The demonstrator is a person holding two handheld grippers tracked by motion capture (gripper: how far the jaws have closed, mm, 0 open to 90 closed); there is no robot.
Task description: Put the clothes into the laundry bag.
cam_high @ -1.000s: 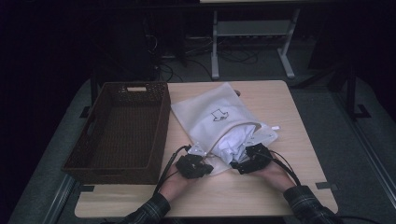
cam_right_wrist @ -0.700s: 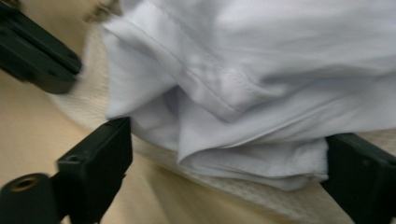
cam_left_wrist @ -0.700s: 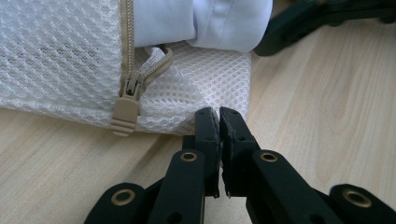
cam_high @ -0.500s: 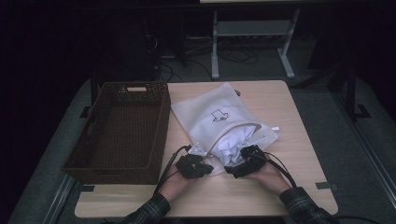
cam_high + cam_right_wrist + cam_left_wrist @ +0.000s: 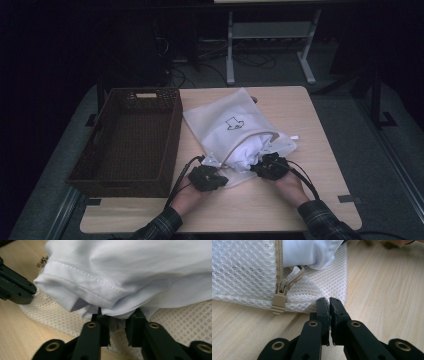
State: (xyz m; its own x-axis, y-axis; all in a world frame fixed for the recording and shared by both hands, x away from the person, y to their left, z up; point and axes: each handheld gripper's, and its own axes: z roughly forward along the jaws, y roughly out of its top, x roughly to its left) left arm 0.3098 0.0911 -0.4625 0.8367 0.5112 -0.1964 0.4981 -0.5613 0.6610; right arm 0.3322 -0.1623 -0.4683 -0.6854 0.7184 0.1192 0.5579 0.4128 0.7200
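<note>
A white mesh laundry bag (image 5: pixel 225 122) lies on the wooden table (image 5: pixel 305 115) with its zipped mouth toward the person. A white garment (image 5: pixel 247 150) bulges out of that mouth. My left gripper (image 5: pixel 211 170) is shut on the bag's near corner, and in the left gripper view its jaws (image 5: pixel 329 300) pinch the mesh (image 5: pixel 242 270) beside the beige zipper pull (image 5: pixel 279 301). My right gripper (image 5: pixel 270 164) sits at the garment's edge. Its jaws (image 5: pixel 119 315) have just been closing, and a fold of the garment (image 5: pixel 125 270) is bunched between them over the mesh (image 5: pixel 180 315).
A dark brown woven basket (image 5: pixel 172 135) stands on the table's left half, close against the bag's left side. Bare tabletop lies right of the bag and along the front edge. Beyond the table the floor is dark, with a metal frame (image 5: pixel 270 35) and cables.
The right hand has shifted a little at the bag's mouth, first leftward and then slightly away from the person. The left hand and the bag have stayed where they were.
</note>
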